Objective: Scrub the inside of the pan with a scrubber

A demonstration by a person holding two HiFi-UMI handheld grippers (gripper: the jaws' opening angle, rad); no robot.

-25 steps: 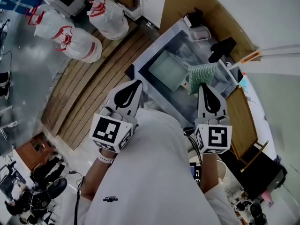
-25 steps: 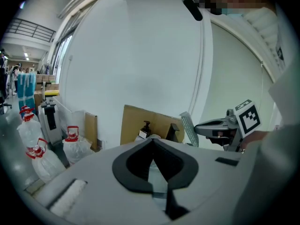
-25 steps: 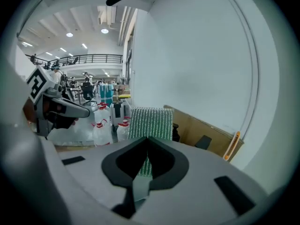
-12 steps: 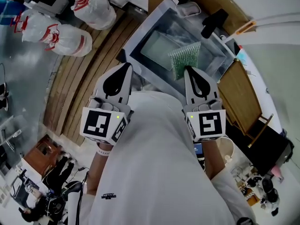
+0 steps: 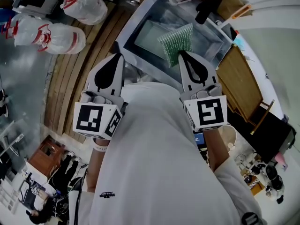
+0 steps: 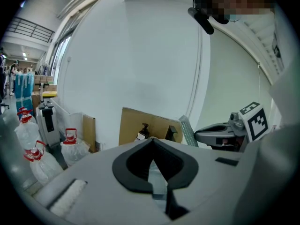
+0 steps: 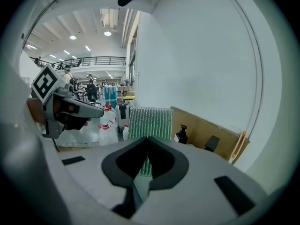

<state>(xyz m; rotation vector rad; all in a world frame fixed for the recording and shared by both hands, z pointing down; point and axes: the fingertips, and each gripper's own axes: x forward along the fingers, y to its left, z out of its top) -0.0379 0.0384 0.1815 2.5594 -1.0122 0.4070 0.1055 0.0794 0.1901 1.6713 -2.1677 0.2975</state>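
Observation:
A pale rectangular pan (image 5: 151,34) lies in the steel sink (image 5: 125,40) at the top of the head view. My right gripper (image 5: 181,54) is shut on the lower edge of a green mesh scrubber (image 5: 177,43), which stands up over the sink's near side. In the right gripper view the scrubber (image 7: 150,123) rises straight out of the closed jaws of the right gripper (image 7: 147,140). My left gripper (image 5: 117,56) is shut with nothing in it, held at the sink's near left corner. The left gripper (image 6: 152,142) shows its jaws pressed together.
White bags with red handles (image 5: 51,35) sit on the floor at the left, beside wooden slats (image 5: 79,74). A black faucet (image 5: 207,7) and an orange-handled tool (image 5: 239,11) are behind the sink. A wooden board (image 5: 241,83) lies to its right.
The sink has slid toward the top of the head view and both grippers sit lower and closer to the body. The right gripper keeps hold of the scrubber throughout.

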